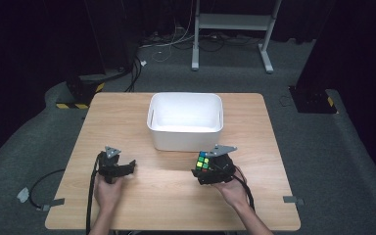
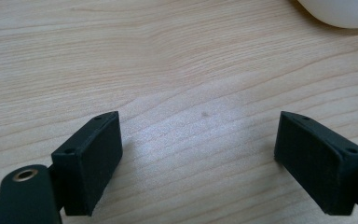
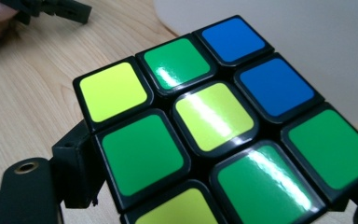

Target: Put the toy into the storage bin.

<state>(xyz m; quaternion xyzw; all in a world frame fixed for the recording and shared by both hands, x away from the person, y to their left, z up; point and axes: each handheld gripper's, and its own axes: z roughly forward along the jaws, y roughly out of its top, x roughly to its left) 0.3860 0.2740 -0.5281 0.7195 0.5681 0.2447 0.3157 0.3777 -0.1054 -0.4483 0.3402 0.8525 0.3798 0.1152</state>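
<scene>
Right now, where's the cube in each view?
High view: cube lower right of centre, held in the right gripper, just before the bin.
Left gripper view: cube absent; bin corner top right.
Right gripper view: cube centre, close up.
Shared landmark: the white bin.

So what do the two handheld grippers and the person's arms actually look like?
Both grippers, left gripper and right gripper, are black, each topped by a grey three-cornered plate and trailing a black cable. Close up, the left one's jaws are matte black blocks with small screw holes, with a brass-coloured eyelet near the base. The forearms appear bare, no sleeves visible.
</scene>
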